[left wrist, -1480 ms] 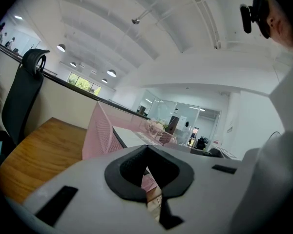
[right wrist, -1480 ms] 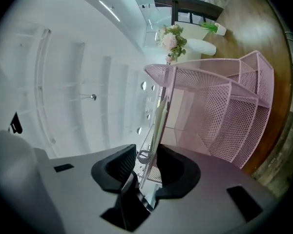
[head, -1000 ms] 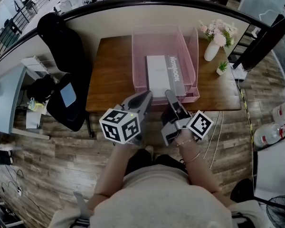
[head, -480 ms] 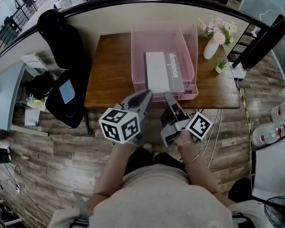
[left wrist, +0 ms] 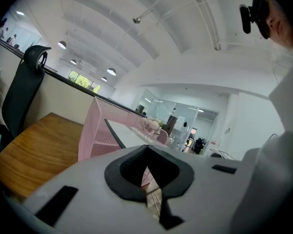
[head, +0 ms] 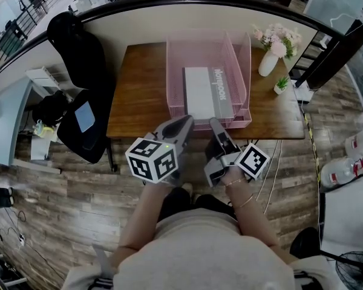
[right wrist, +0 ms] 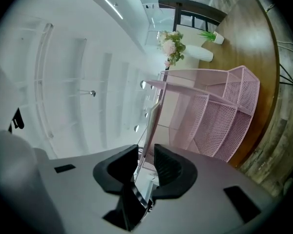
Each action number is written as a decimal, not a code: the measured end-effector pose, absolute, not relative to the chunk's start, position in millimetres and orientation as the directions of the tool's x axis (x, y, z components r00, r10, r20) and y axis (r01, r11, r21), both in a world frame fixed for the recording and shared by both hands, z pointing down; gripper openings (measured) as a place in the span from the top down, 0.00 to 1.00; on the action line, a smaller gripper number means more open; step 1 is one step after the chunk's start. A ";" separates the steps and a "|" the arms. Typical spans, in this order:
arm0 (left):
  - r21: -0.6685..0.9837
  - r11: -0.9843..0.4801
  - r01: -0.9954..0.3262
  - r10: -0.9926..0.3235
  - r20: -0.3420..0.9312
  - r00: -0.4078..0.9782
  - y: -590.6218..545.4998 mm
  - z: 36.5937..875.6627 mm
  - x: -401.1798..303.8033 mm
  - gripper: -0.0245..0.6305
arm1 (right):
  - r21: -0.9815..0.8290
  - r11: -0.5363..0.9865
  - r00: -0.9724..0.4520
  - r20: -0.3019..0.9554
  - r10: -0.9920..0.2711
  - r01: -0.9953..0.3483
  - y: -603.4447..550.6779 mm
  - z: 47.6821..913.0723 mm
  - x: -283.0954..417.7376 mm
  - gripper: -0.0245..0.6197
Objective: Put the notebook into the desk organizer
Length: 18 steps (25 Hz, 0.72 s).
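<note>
In the head view, the print on the notebook point(head: 206, 92) cover is too small to read surely. In the left gripper view, the pink wall of the desk organizer point(left wrist: 95, 140) hides the notebook's lower side. The tabletop point(left wrist: 34, 145) is cut off by the picture's dark rim there.

Bare desk point(head: 139, 95) lay open left of the organizer point(head: 174, 77); right, a vase point(head: 268, 64) and plant point(head: 281, 84) crowded it; a chair point(head: 78, 53) perhaps blocked the far-left edge.
</note>
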<state>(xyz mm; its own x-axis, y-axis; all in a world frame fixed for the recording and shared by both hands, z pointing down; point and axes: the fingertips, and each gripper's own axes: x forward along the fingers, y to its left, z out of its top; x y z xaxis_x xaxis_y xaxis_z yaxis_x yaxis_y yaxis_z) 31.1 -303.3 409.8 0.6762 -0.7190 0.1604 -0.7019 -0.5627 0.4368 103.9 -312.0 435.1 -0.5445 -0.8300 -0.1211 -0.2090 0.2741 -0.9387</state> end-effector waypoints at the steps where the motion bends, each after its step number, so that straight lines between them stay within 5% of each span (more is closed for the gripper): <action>1: 0.437 -0.563 -0.702 -0.719 0.159 0.676 -304.2 409.4 31.1 0.95 | -0.937 0.276 -0.546 -0.120 -0.829 -0.213 -313.2 434.9 103.9 0.82; 18: 0.434 -0.571 -0.697 -0.719 0.145 0.680 -330.0 405.3 31.8 0.95 | -0.937 0.269 -0.554 -0.106 -0.826 -0.223 -345.9 436.1 99.5 0.86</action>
<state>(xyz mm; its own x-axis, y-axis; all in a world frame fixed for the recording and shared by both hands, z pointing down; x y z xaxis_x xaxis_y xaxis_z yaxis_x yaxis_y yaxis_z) 31.8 -330.0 405.3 0.6797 -0.7190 0.1448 -0.6968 -0.5714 0.4336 99.5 -345.9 436.1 -0.5543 -0.8255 -0.1057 -0.2225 0.2694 -0.9370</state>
